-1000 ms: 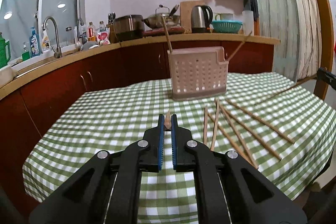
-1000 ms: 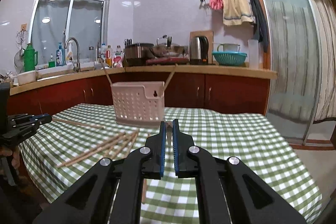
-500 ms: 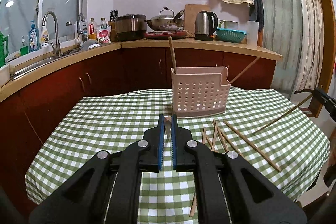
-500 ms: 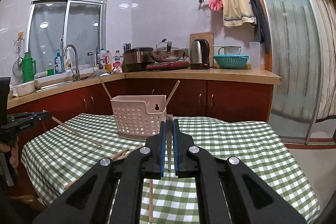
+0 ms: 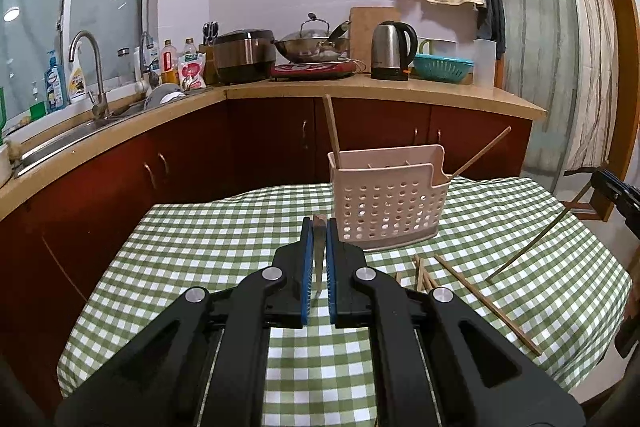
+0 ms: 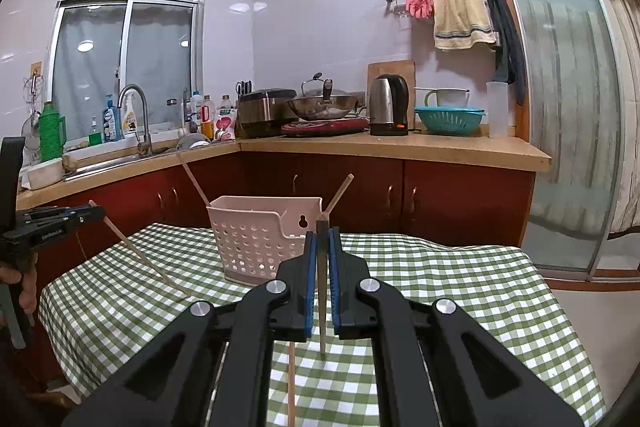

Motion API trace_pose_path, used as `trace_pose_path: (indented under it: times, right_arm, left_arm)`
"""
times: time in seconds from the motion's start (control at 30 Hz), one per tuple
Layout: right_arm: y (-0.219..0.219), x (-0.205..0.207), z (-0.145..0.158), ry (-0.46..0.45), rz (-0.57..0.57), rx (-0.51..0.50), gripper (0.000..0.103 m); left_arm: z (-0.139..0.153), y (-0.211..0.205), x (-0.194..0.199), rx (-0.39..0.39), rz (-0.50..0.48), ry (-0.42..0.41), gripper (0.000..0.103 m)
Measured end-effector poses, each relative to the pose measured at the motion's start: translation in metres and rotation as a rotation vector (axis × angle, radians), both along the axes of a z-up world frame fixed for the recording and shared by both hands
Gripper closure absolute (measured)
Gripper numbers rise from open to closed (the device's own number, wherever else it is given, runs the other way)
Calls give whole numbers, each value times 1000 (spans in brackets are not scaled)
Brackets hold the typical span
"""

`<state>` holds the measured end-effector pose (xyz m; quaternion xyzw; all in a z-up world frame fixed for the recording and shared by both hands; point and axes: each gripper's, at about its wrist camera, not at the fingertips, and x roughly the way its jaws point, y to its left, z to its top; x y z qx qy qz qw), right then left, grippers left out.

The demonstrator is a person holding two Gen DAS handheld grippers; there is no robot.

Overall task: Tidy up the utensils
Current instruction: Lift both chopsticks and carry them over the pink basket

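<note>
Left hand-held gripper (image 5: 319, 227) pinched closed, aimed slightly downward; right hand-held gripper (image 6: 322, 239) likewise closed, nearly level.

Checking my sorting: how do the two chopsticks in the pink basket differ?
Pose: the left chopstick stands nearly upright, the right chopstick leans far outward. Place: the left chopstick is at the basket's left end, the right chopstick at its right end. Both are plain wood.

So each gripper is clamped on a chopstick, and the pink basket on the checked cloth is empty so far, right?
Not empty: the left wrist view shows two chopsticks standing in the pink basket. The rest holds: left gripper and right gripper each clamp a chopstick.
</note>
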<state>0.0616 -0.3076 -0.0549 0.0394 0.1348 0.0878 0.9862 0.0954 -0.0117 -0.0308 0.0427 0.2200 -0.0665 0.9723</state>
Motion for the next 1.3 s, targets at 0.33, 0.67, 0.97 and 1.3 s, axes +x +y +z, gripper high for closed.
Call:
trace_pose_path:
  times: [0.33, 0.67, 0.97, 1.3]
  right_arm:
    - [0, 5, 34, -55, 37, 58, 96]
    - [2, 23, 85, -180, 106, 127, 96]
    - [5, 61, 116, -300, 103, 134, 96]
    - [11, 115, 78, -230, 106, 167, 96]
  left_arm:
    - [33, -3, 7, -65, -54, -3, 96]
    - [99, -12, 15, -109, -129, -129, 96]
    - [137, -28, 47, -118, -137, -252, 96]
    - [95, -33, 104, -132, -132, -144, 96]
